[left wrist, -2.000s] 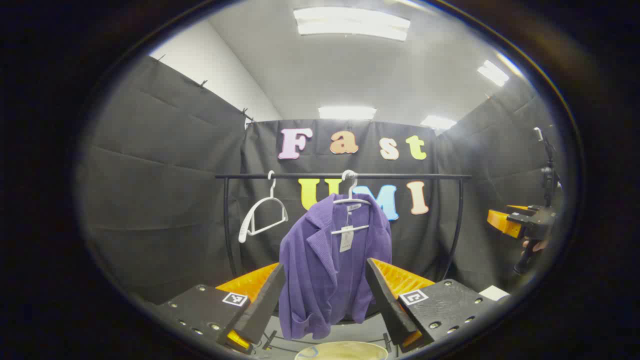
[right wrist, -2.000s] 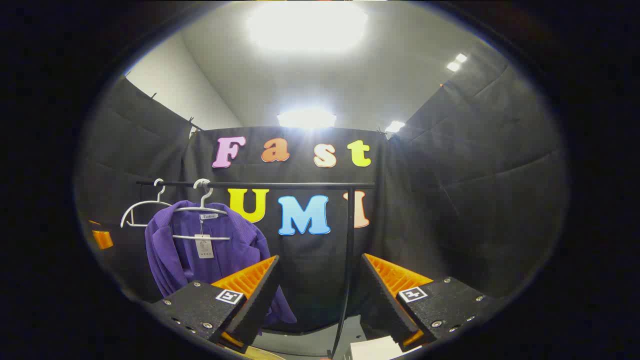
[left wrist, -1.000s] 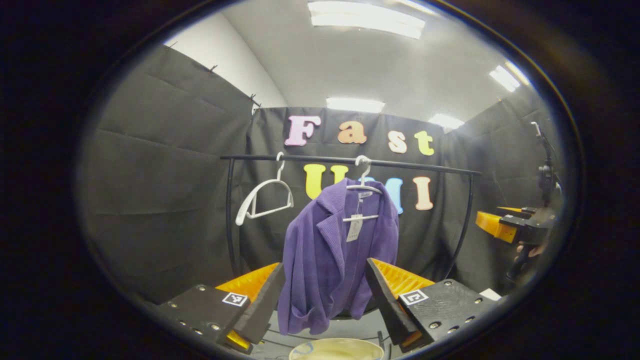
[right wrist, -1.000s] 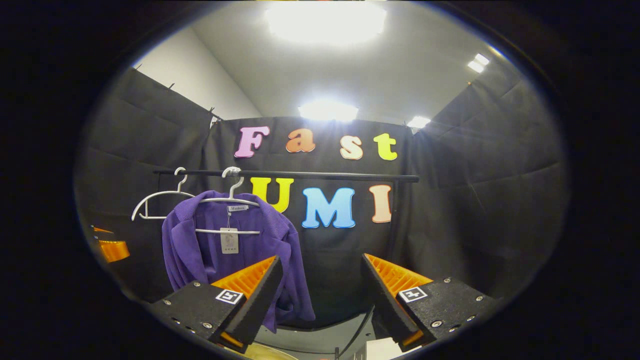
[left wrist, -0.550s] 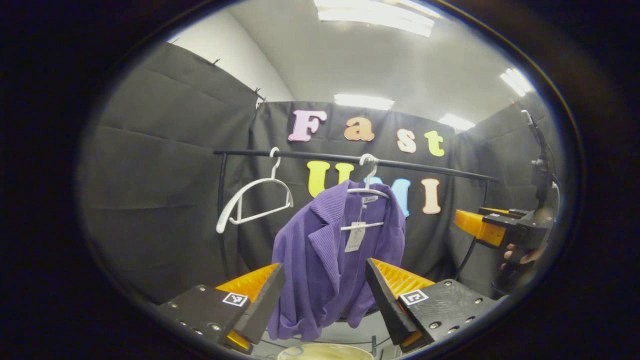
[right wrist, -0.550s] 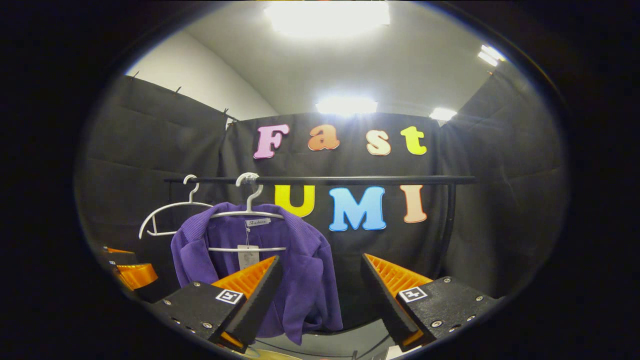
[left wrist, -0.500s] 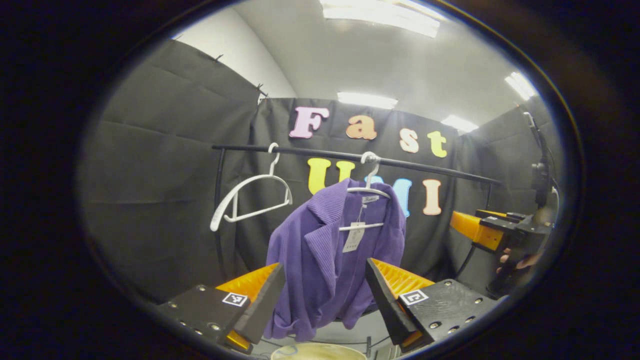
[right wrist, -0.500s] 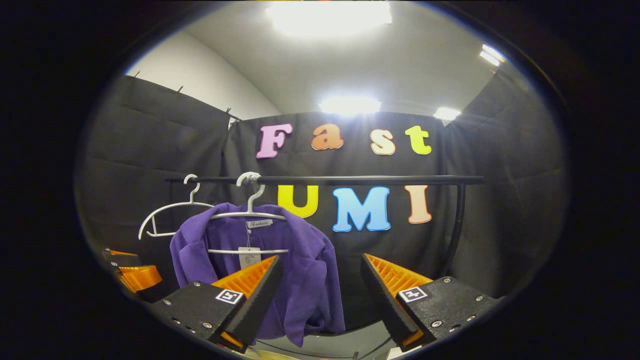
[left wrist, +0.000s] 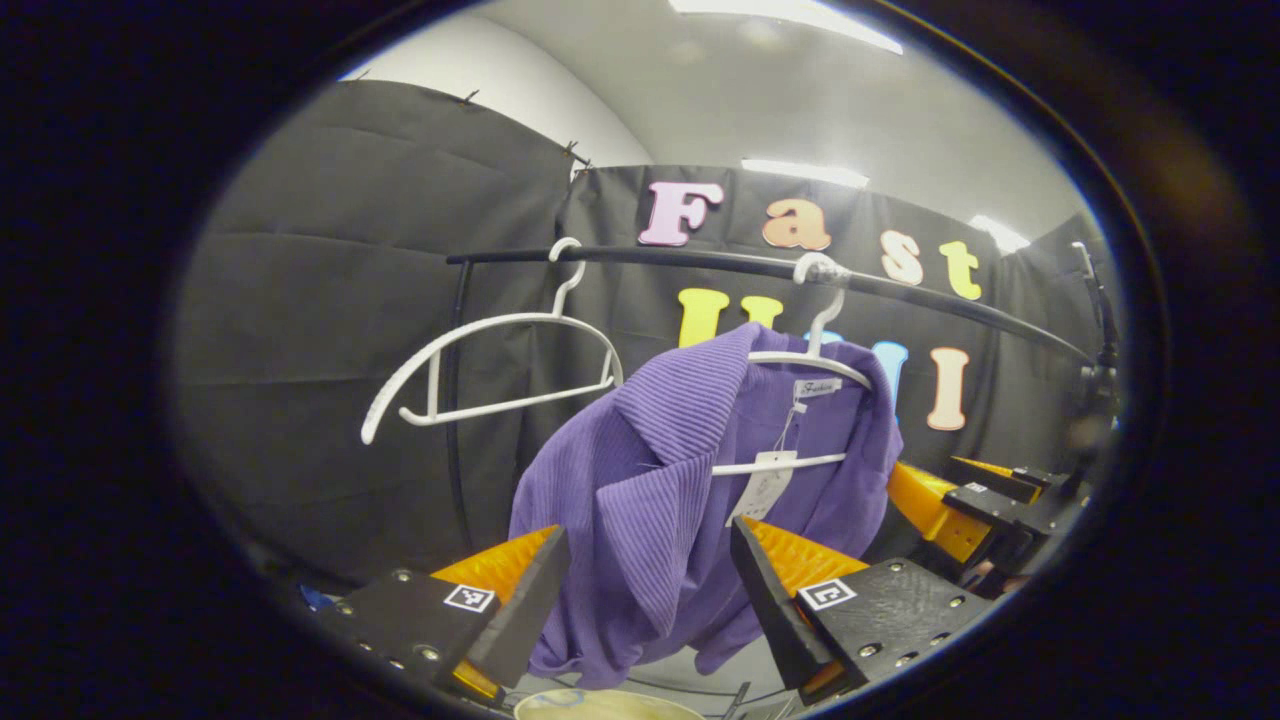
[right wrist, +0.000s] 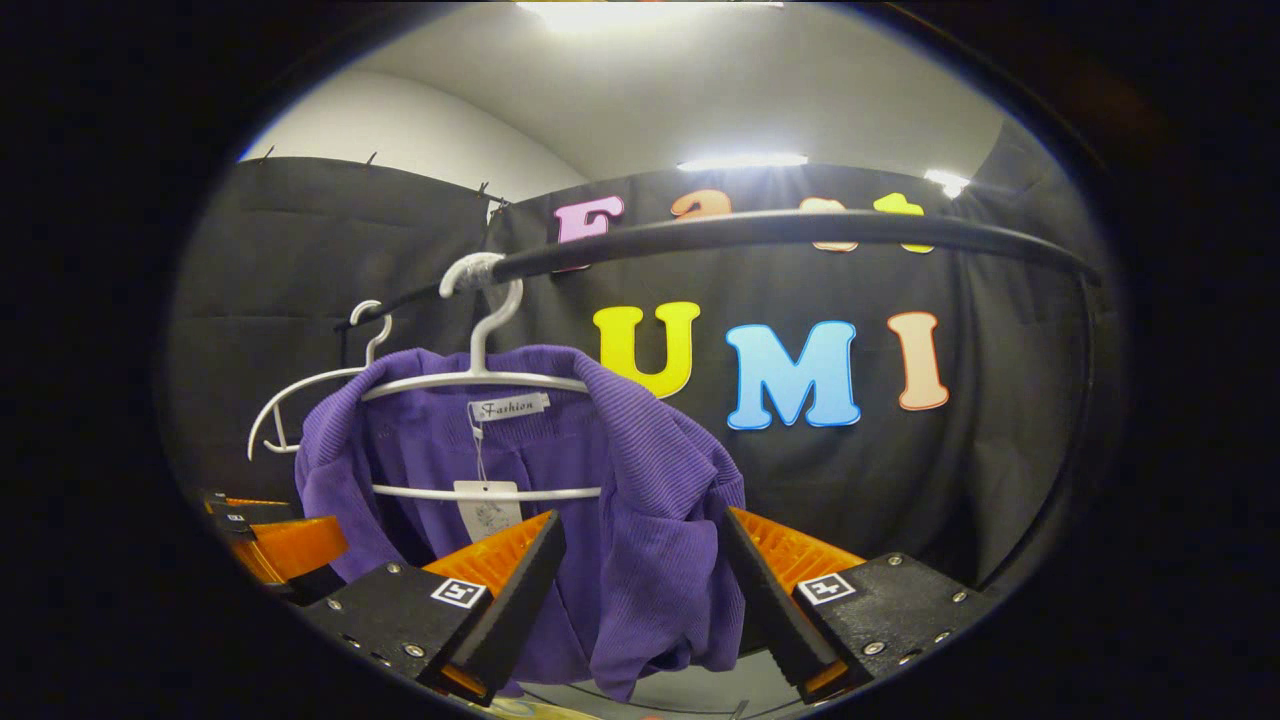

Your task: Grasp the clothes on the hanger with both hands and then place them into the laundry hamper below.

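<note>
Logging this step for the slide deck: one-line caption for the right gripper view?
Open right gripper frames the purple jacket hanging on a white hanger from the black rail.

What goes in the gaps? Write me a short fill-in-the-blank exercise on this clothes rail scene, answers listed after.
1. The purple jacket hangs on a ____ hanger.
2. Beside it on the black rail hangs a second hanger that is ____.
3. The jaws of the left tongs and of the right tongs are both ____.
4. The jacket's paper tag dangles from its ____.

Missing words: white; empty; open; collar
</note>
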Tool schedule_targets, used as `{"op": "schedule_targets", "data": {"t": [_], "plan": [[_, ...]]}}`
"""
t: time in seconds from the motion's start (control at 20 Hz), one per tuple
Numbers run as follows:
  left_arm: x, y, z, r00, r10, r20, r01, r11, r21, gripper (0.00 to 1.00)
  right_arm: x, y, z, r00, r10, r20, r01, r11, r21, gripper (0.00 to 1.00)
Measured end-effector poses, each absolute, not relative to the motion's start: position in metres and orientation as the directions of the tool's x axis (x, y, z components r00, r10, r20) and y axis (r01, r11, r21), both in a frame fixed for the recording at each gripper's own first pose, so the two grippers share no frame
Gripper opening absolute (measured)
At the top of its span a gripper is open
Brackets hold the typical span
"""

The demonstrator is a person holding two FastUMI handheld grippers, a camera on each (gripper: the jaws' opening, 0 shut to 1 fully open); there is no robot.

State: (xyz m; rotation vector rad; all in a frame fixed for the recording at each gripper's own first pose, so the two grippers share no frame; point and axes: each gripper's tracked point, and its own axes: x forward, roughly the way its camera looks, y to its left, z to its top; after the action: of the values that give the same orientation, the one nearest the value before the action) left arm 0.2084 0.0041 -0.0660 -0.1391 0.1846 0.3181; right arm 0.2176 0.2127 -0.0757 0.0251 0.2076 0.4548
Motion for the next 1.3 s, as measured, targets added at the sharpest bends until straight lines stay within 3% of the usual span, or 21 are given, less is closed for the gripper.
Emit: {"op": "schedule_targets", "data": {"t": [0.45, 0.6, 0.75, 0.85, 1.0, 1.05, 1.1, 1.2, 1.25, 1.3], "plan": [[0.250, 0.027, -0.075, 0.856, 0.483, -0.185, -0.504, 0.859, -0.088, 0.93, 0.282, 0.236, -0.122, 0.856, 0.480, -0.193, -0.470, 0.877, 0.099, 0.97], [0.255, 0.029, -0.075, 0.847, 0.504, -0.170, -0.520, 0.851, -0.070, 0.96, 0.291, 0.244, -0.124, 0.838, 0.519, -0.168, -0.510, 0.855, 0.094, 0.95], [0.251, 0.029, -0.074, 0.838, 0.520, -0.167, -0.534, 0.844, -0.051, 0.64, 0.291, 0.248, -0.124, 0.826, 0.543, -0.152, -0.538, 0.839, 0.081, 0.84], [0.251, 0.028, -0.071, 0.845, 0.509, -0.162, -0.519, 0.854, -0.026, 0.64, 0.292, 0.247, -0.124, 0.832, 0.536, -0.143, -0.530, 0.844, 0.075, 0.69], [0.248, 0.035, -0.071, 0.825, 0.543, -0.156, -0.550, 0.835, -0.002, 0.22, 0.301, 0.245, -0.126, 0.832, 0.538, -0.134, -0.530, 0.843, 0.090, 0.42], [0.248, 0.033, -0.071, 0.832, 0.532, -0.158, -0.541, 0.841, -0.019, 0.22, 0.303, 0.241, -0.125, 0.836, 0.532, -0.134, -0.524, 0.847, 0.091, 0.37], [0.246, 0.034, -0.069, 0.843, 0.516, -0.152, -0.527, 0.849, -0.038, 0.07, 0.302, 0.239, -0.124, 0.841, 0.525, -0.132, -0.518, 0.851, 0.088, 0.29], [0.243, 0.029, -0.065, 0.873, 0.471, -0.132, -0.483, 0.871, -0.090, 0.12, 0.300, 0.239, -0.122, 0.839, 0.528, -0.129, -0.521, 0.849, 0.086, 0.14], [0.240, 0.028, -0.064, 0.886, 0.445, -0.131, -0.459, 0.882, -0.109, 0.04, 0.299, 0.239, -0.121, 0.834, 0.537, -0.129, -0.531, 0.844, 0.082, 0.12], [0.242, 0.026, -0.064, 0.899, 0.417, -0.132, -0.432, 0.893, -0.127, 0.05, 0.300, 0.238, -0.121, 0.829, 0.544, -0.129, -0.538, 0.839, 0.083, 0.10]]}}
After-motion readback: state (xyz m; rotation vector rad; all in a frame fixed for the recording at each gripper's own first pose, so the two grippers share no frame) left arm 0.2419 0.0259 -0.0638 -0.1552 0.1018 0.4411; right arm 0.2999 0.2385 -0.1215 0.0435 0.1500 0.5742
